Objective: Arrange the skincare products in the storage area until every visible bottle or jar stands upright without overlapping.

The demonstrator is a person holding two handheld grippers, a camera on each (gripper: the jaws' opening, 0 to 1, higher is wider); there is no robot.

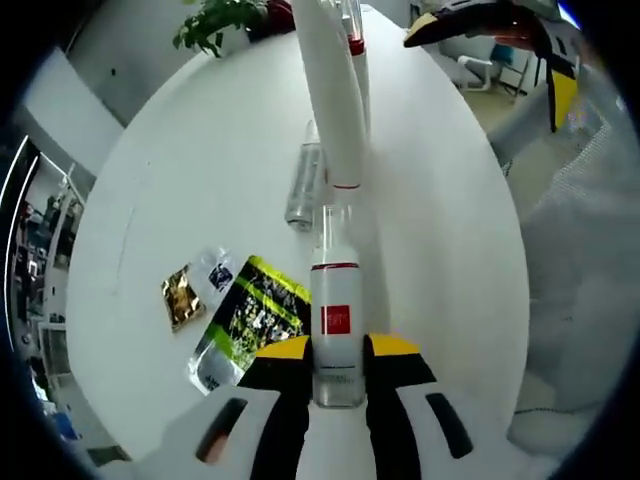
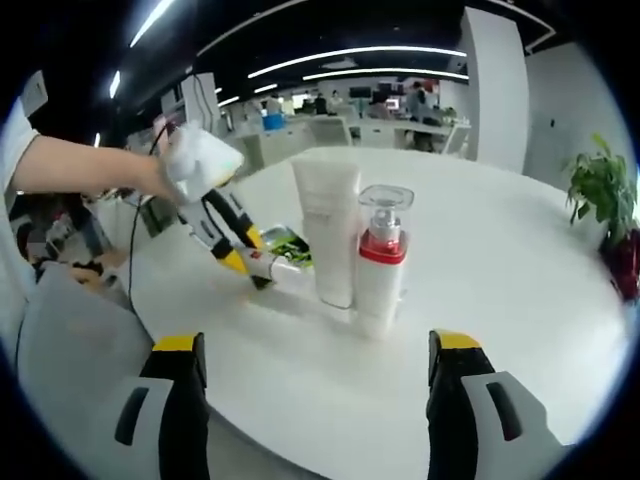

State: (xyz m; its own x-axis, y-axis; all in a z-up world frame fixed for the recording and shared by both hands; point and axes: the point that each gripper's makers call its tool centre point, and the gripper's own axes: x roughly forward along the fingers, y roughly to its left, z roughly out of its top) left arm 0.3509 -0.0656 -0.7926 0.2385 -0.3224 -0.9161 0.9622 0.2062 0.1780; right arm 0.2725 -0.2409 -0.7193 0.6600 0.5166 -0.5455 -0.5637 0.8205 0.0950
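Observation:
My left gripper (image 1: 340, 350) is shut on a small white bottle (image 1: 336, 310) with a red label and a clear cap. The bottle lies almost flat, its cap pointing at the foot of a tall white tube (image 1: 335, 100) that stands upright. Behind the tube stands a pump bottle (image 1: 356, 45) with a red collar. A clear bottle (image 1: 303, 185) lies on its side left of the tube. In the right gripper view the tube (image 2: 328, 225) and the pump bottle (image 2: 383, 255) stand side by side. The left gripper (image 2: 245, 262) holds the white bottle (image 2: 287, 273) low over the table. My right gripper (image 2: 318, 345) is open, short of the pair.
The round white table (image 1: 200, 150) carries a green and black packet (image 1: 250, 315), a gold sachet (image 1: 182, 295) and a small clear sachet (image 1: 218, 272) left of my left gripper. A potted plant (image 2: 600, 190) stands at the table's far edge. A person's arm (image 2: 80, 165) reaches in from the left.

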